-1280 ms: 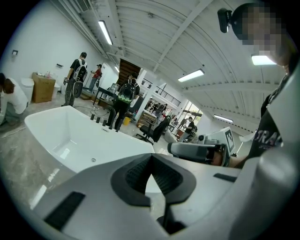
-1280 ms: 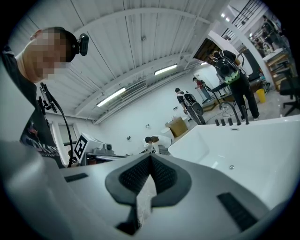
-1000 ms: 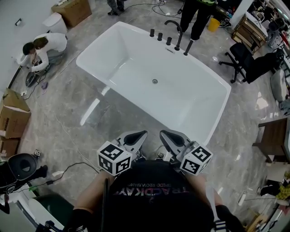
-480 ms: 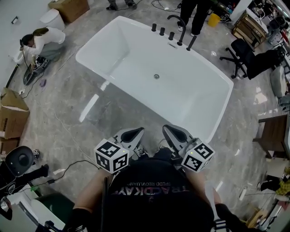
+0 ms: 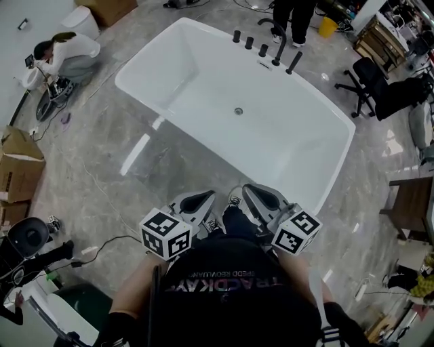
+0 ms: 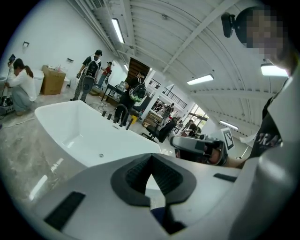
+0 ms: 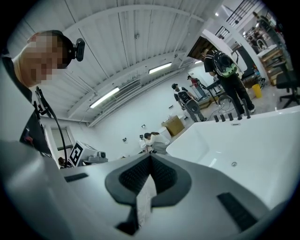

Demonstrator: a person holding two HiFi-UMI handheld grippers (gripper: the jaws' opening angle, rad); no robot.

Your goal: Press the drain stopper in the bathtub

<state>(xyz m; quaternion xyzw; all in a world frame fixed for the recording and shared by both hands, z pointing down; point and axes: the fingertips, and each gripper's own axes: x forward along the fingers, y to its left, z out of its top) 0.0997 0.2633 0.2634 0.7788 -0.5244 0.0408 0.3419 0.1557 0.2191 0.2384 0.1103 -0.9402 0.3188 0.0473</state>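
Note:
A white freestanding bathtub (image 5: 203, 61) stands slantwise on the grey marble floor ahead of me. Its small round metal drain stopper (image 5: 238, 111) sits on the tub floor; it also shows as the stopper (image 6: 101, 155) in the left gripper view and the stopper (image 7: 233, 164) in the right gripper view. My left gripper (image 5: 205, 198) and right gripper (image 5: 251, 192) are held side by side close to my body, well short of the tub's near rim. Both have their jaws closed together with nothing between them, as the left gripper (image 6: 151, 158) and right gripper (image 7: 150, 157) show in their own views.
Black taps and a spout (image 5: 271, 49) line the tub's far rim, with a person's legs (image 5: 291, 17) standing behind. A person crouches (image 5: 64, 51) at the far left. Cardboard boxes (image 5: 17, 169) lie left, an office chair (image 5: 380, 88) right, a cable (image 5: 108, 244) on the floor.
The tub and its stopper have slid slightly up and right in the head view. Both grippers stay shut by my body, and a shoe now shows between them.

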